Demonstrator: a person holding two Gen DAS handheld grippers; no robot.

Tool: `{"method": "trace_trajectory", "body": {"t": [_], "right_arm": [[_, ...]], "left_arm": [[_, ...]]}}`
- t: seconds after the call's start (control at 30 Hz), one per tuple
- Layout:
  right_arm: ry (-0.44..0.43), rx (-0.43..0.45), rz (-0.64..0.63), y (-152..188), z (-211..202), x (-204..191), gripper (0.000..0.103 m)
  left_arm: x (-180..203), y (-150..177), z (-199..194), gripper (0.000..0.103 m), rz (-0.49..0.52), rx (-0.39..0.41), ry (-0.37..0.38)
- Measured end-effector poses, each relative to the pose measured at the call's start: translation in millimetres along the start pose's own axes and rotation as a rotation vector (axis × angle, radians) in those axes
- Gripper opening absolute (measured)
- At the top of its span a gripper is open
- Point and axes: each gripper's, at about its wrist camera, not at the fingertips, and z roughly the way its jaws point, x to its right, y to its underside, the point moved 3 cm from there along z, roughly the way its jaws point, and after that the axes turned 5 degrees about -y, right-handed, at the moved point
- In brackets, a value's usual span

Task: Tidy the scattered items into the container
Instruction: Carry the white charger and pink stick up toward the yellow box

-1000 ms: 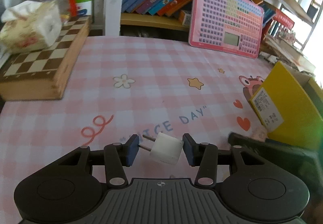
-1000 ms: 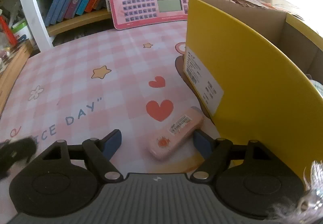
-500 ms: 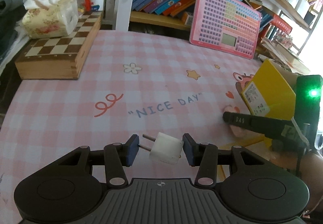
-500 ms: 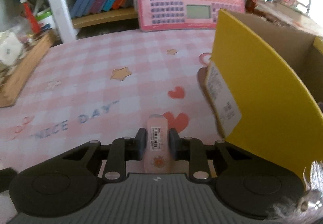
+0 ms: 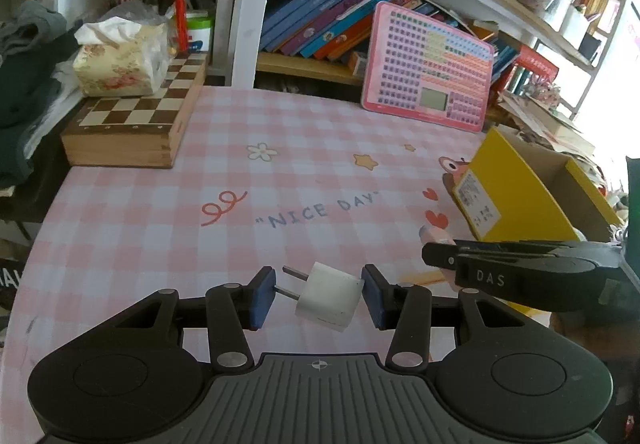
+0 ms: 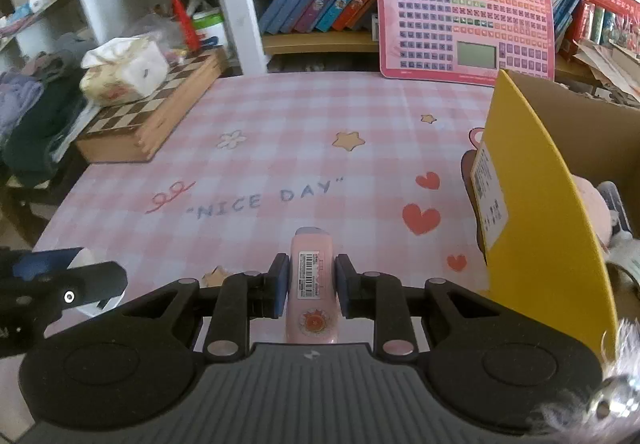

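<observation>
Your left gripper (image 5: 317, 294) has its jaws closed on the white cube-shaped plug adapter (image 5: 329, 296), prongs against the left pad, held above the pink checked table (image 5: 280, 183). Your right gripper (image 6: 308, 286) has its jaws clamped on the slim pink plastic device with a barcode sticker (image 6: 312, 286), also clear of the table. The yellow cardboard box (image 6: 532, 203) stands open just to its right.
</observation>
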Motion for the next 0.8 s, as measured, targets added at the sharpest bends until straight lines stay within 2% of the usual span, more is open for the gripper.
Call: {"method": "trace_trajectory", "body": {"t": [0.4, 0.53, 0.63, 0.8], "right_arm": [[-0.044, -0.031, -0.056, 48.2, -63.0, -21.7, 0.023], [-0.051, -0.015, -0.084, 64.6, -81.4, -34.5, 0.023], [-0.065, 0.002, -0.100, 70.4, -93.8, -41.0, 0.023], [-0.100, -0.028, -0.142, 84.4, -113.5, -46.9, 0.023]], "left_arm": [[8.7, 38.5, -55.3, 0.046, -0.005, 0.029, 0.017], [8.7, 51.8, -73.6, 0.046, -0.024, 0.032, 0.021], [12.1, 59.8, -86.3, 0.046, -0.008, 0.030, 0.028], [16.9, 71.0, -109.3, 0.046, 0.028, 0.042, 0.030]]}}
